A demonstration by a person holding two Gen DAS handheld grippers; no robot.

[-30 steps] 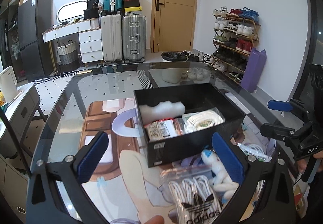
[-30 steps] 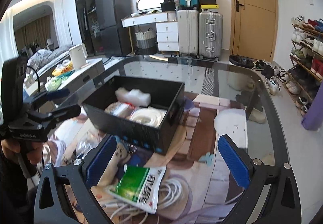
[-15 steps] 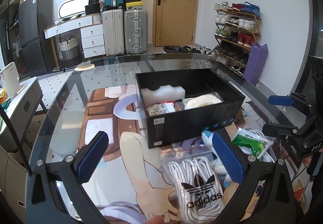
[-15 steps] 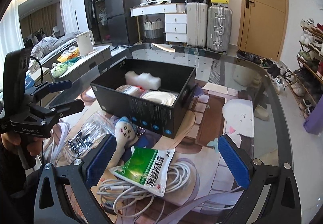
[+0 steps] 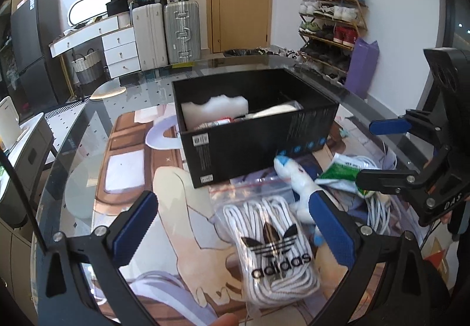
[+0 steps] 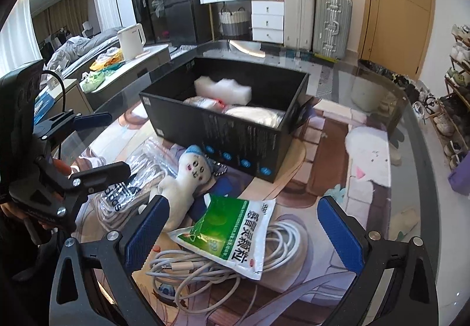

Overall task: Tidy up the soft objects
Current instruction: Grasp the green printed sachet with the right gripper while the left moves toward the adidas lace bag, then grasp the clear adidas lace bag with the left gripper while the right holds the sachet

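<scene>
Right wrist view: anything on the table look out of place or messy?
Yes. A green sachet lies askew on top of a loose white cable, beside a plush doll and a bag of laces, all piled outside the black box. Nothing looks spilled or damaged. Both grippers are open and empty.

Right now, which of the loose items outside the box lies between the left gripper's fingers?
The adidas lace bag, between the open left gripper. The plush doll and green packet lie right.

Left gripper and right gripper both wide open, seemingly hovering, apart, nothing between their pads.
</scene>
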